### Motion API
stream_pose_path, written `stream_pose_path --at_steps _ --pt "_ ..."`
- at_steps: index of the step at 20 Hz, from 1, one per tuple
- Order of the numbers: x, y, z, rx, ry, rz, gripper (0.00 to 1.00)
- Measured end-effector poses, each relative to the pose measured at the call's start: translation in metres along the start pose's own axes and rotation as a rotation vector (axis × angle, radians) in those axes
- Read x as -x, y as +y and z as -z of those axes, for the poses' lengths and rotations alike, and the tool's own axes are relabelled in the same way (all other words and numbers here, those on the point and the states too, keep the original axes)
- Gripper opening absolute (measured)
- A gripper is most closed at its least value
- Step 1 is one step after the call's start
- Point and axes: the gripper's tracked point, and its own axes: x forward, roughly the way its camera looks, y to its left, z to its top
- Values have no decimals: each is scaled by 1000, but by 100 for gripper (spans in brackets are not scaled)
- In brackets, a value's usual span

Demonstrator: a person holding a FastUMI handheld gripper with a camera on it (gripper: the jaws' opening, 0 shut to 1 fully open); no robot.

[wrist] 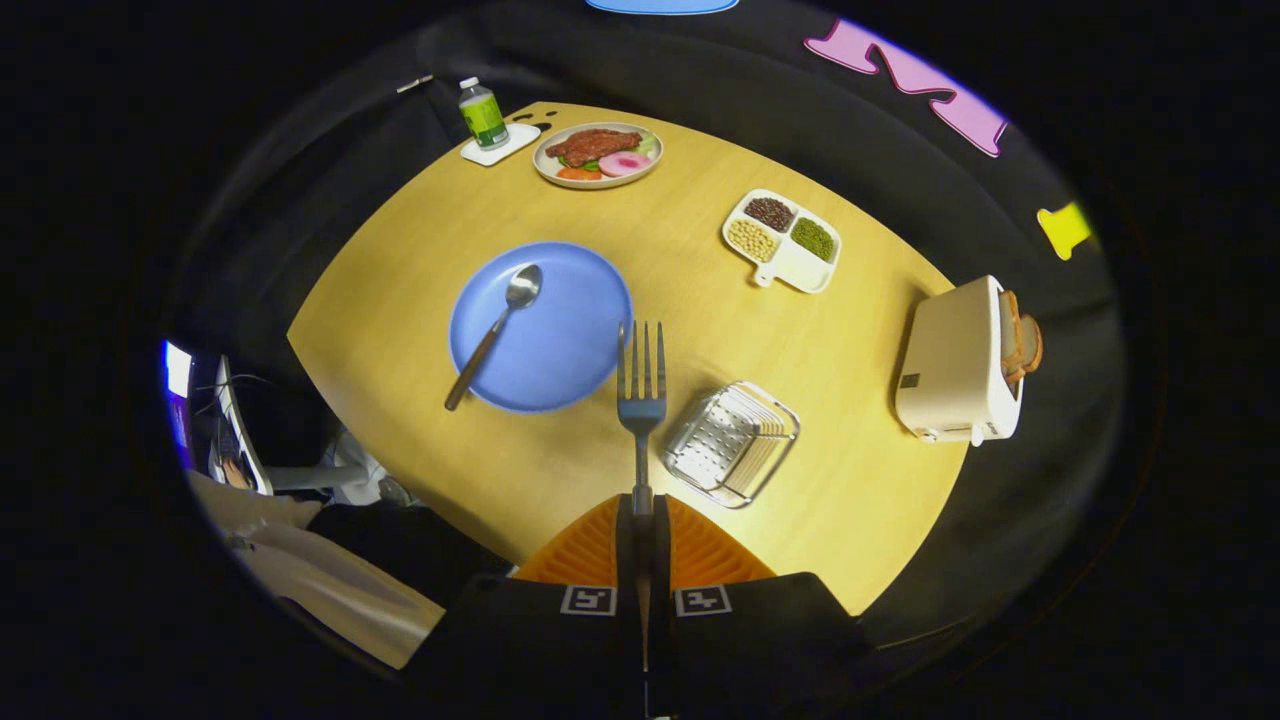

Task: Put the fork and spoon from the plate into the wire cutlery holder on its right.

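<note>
The gripper (642, 515) is clamping the fork (641, 385) by its handle, tines sticking out ahead, hanging over the table (400, 330) between the blue plate (570, 345) and the wire cutlery holder (730, 442). The spoon (495, 330) is lying on the plate, center-left. The bottle (483, 113) label upper left is too small to read.

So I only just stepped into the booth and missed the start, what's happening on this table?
The hand-held gripper is shut on the fork by its handle, tines pointing away, held up above the table between the blue plate and the wire cutlery holder. The spoon lies on the plate. The holder looks empty, so neither piece is in it yet.
</note>
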Motion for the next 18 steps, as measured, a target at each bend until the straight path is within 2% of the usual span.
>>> stream_pose_path --at_steps 3,7,14,18 --pt "-2 -27 22 0 115 -16 7" --pt "-18 -51 29 22 196 -30 7" --pt "-59 -68 34 74 356 -69 8" --pt "-73 -68 26 72 383 -83 9"
